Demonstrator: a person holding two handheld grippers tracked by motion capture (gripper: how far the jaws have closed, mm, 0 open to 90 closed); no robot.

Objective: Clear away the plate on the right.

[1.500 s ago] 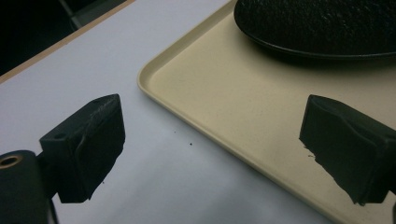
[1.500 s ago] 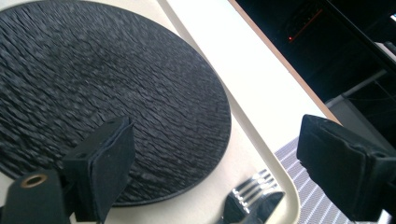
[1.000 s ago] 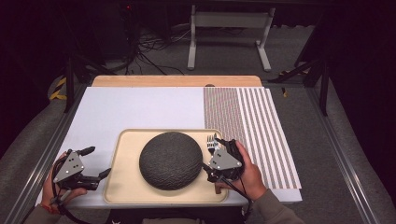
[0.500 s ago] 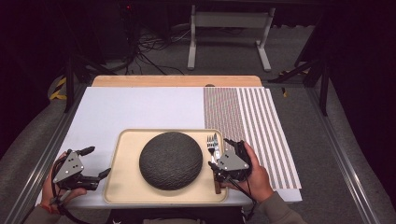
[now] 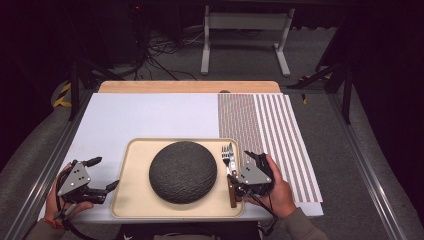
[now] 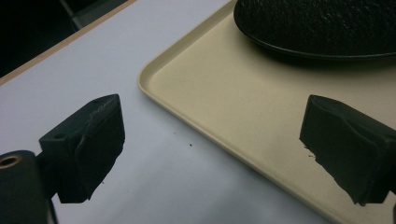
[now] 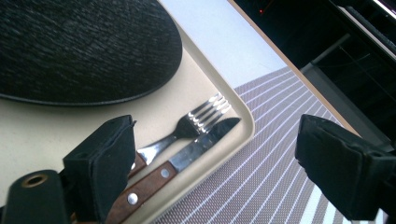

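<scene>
Two grippers are seen in the lower part of the high view: the left gripper [image 5: 103,173] at lower left, its jaws spread wide and holding nothing, and the right gripper [image 5: 239,172] at lower centre-right, its jaws likewise spread. One beige tray [image 5: 134,200] lies at lower centre on the white table surface [image 5: 150,115]. On it one black dome-shaped textured object [image 5: 183,171] is seen; whether it is an upturned bowl or a cover cannot be told. Two pieces of cutlery lie side by side along the tray's right edge: one fork [image 5: 225,155] and one wooden-handled knife [image 5: 231,156]. In the high view their handles are largely hidden beneath the right gripper.

In the right gripper view, the fork [image 7: 196,122] and knife [image 7: 187,156] run from lower left toward the centre, their handle ends cut off behind the left-hand jaw; the jaws straddle the tray's rim without closing on anything. One striped placemat [image 7: 261,177] fills the lower right there. In the left gripper view, the tray's rounded corner [image 6: 154,86] lies between the spread jaws, and the black object [image 6: 317,23] is cut off by the upper right edge of the frame.
</scene>
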